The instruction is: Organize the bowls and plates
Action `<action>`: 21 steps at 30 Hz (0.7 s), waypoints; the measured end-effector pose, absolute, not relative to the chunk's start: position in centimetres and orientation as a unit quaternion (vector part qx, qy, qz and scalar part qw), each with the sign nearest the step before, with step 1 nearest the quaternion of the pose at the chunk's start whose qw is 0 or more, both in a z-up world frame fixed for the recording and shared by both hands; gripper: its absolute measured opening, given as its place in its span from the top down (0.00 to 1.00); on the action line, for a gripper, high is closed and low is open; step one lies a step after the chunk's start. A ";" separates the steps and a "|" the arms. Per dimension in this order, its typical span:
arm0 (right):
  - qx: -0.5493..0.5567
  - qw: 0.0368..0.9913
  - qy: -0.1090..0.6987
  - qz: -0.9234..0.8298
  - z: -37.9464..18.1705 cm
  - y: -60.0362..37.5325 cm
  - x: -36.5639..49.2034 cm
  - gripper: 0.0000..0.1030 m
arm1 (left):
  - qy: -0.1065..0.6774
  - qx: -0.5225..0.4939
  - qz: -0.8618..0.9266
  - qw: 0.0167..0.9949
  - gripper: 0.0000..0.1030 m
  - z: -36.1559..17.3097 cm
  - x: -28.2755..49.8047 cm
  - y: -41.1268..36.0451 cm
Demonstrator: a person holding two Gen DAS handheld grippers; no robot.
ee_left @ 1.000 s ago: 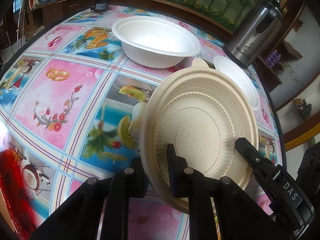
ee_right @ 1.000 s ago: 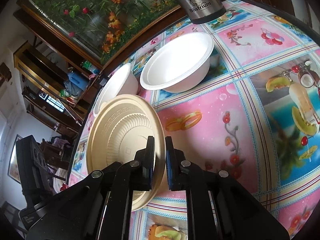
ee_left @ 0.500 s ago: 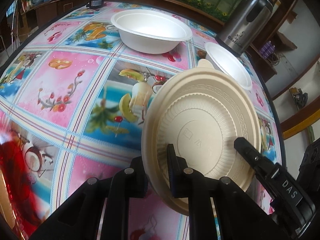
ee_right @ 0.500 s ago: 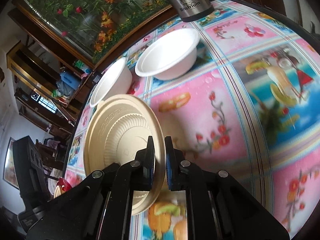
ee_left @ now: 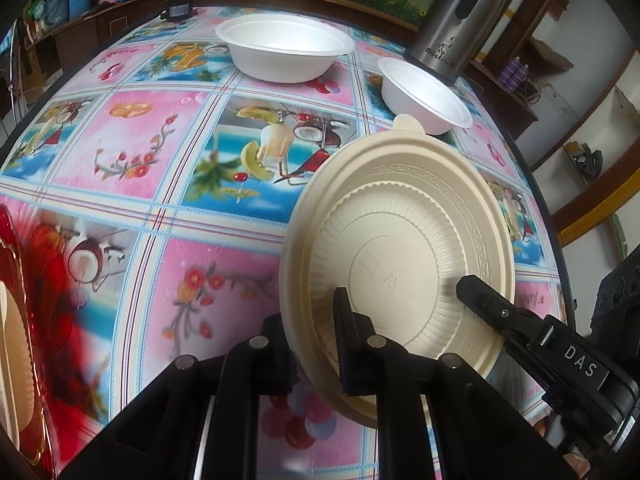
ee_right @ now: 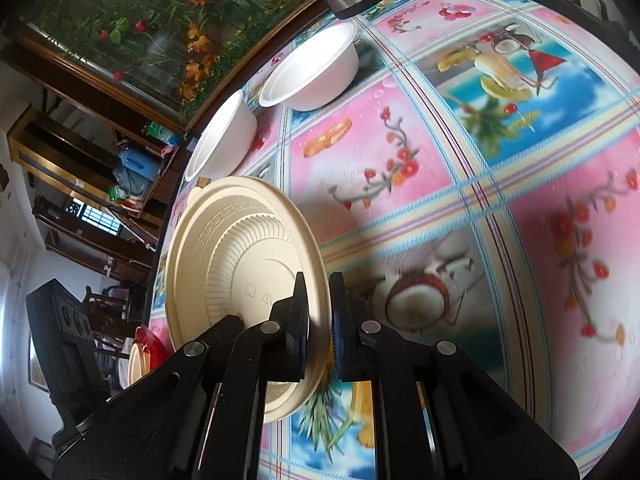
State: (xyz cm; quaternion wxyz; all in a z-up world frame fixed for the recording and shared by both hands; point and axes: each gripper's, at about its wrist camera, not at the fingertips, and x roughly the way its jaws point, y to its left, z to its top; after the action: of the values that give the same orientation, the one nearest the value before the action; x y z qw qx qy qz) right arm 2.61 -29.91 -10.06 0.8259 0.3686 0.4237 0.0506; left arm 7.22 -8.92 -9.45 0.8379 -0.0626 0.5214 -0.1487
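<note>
A cream plastic plate (ee_left: 400, 248) hangs tilted on edge above the patterned table (ee_left: 160, 140). My left gripper (ee_left: 316, 332) is shut on its lower left rim. The right gripper's fingers (ee_left: 500, 312) clamp the rim from the right side. In the right wrist view the same plate (ee_right: 240, 264) stands in front, with my right gripper (ee_right: 318, 304) shut on its edge. Two white bowls stand at the far side, a large bowl (ee_left: 284, 46) and a small bowl (ee_left: 424, 96). A red tray (ee_left: 24, 280) at the left edge holds another cream plate.
A steel thermos (ee_left: 460, 12) stands behind the small bowl, near the table's far edge. A small black device (ee_left: 178, 8) sits at the far rim. Wooden shelves and a flower mural surround the table. The red tray (ee_right: 154, 344) shows beyond the held plate in the right wrist view.
Both grippers have carried the cream plate across the table, away from the white bowls. The red tray with its plate now shows more at the left edge of the left wrist view.
</note>
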 end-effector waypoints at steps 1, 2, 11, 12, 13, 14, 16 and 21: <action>0.367 0.826 0.424 0.051 -10.1 -29.8 2.5 0.91 | 0.523 -0.063 -0.149 0.837 0.86 -9.5 7.3 -8.8; 0.364 0.828 0.424 0.050 -10.0 -29.6 2.6 0.91 | 0.524 -0.065 -0.148 0.837 0.86 -9.5 7.3 -8.7; 0.352 0.819 0.449 0.065 -10.3 -29.4 4.7 0.69 | 0.542 -0.089 -0.128 0.826 0.85 -9.9 9.5 -7.3; 0.347 0.819 0.452 0.063 -10.3 -29.4 5.0 0.69 | 0.540 -0.088 -0.125 0.827 0.85 -9.9 9.6 -7.3; 0.347 0.818 0.454 0.066 -10.4 -29.5 5.4 0.69 | 0.540 -0.086 -0.122 0.828 0.85 -9.9 9.8 -7.3; 0.348 0.817 0.455 0.068 -10.4 -29.6 5.6 0.69 | 0.544 -0.088 -0.123 0.826 0.85 -9.9 10.1 -7.3; 0.349 0.816 0.454 0.076 -10.2 -29.7 6.2 0.69 | 0.555 -0.097 -0.128 0.817 0.85 -9.8 10.5 -7.0; 0.356 0.828 0.425 0.089 -8.9 -31.3 6.3 0.69 | 0.543 -0.110 -0.120 0.824 0.84 -7.0 10.9 -5.3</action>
State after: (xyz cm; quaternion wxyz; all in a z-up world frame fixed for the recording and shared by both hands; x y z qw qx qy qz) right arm 6.34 -31.25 -8.90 0.8278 0.3556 0.4246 0.0894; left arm 10.87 -5.30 -7.03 0.8239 -0.1105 0.5427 -0.1201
